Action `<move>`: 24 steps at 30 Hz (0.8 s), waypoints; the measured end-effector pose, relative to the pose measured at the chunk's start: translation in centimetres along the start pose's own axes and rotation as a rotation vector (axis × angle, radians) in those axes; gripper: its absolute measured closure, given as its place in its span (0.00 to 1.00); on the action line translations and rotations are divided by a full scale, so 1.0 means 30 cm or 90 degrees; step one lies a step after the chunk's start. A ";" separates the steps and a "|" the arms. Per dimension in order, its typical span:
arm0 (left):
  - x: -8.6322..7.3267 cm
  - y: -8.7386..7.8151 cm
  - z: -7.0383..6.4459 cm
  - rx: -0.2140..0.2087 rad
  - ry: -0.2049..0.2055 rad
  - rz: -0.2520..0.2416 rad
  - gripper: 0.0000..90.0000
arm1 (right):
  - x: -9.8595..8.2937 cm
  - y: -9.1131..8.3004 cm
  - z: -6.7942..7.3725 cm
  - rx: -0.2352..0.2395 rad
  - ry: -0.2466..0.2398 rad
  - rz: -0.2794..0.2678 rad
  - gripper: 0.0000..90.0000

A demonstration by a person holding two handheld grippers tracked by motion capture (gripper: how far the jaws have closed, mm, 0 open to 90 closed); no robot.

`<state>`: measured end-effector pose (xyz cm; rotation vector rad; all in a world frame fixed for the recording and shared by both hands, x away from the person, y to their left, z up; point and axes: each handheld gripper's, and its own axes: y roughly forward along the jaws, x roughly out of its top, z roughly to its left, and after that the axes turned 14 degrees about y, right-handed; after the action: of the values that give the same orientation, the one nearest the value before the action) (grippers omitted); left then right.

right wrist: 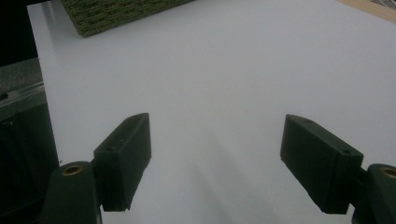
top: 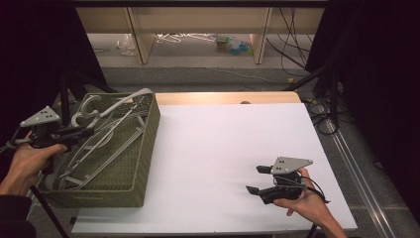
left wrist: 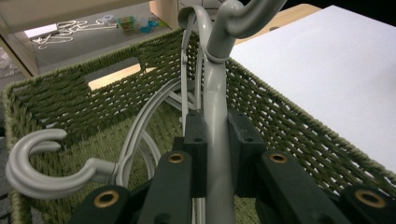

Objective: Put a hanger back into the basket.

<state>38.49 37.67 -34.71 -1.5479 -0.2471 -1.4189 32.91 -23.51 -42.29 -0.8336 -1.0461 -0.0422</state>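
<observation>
A: Top of the grey hanger [left wrist: 215, 116] runs off the upper edge in the left gripper view.

B: And the green basket [right wrist: 116, 14] is just a clipped corner in the right gripper view; floor clutter's too small to name

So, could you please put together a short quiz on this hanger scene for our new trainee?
1. True or false: the left tool is shut on a grey hanger.
2. Where do the other hangers lie?
A. on the white tabletop
B. in the green woven basket
C. on the floor
3. Fill in: the right tool hangs over the white tabletop with its jaws ____.

Key
1. True: its jaws clamp the hanger's neck just below the hook.
2. B: they lie in the green woven basket at the table's left.
3. Open, with nothing between them.
</observation>
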 end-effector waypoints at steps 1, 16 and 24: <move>-0.004 -0.001 0.002 0.000 0.001 0.005 0.88 | 0.000 0.000 0.000 0.000 -0.001 0.001 0.29; -0.044 0.050 -0.009 -0.015 -0.012 0.041 0.88 | 0.001 -0.001 0.000 -0.001 -0.001 0.001 0.28; -0.058 0.099 -0.007 -0.032 -0.040 0.071 0.87 | -0.001 0.000 -0.001 0.000 -0.004 0.003 0.28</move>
<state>39.92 36.83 -37.73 -1.6231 -0.1609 -1.2997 32.93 -23.53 -42.32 -0.8364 -1.0493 -0.0350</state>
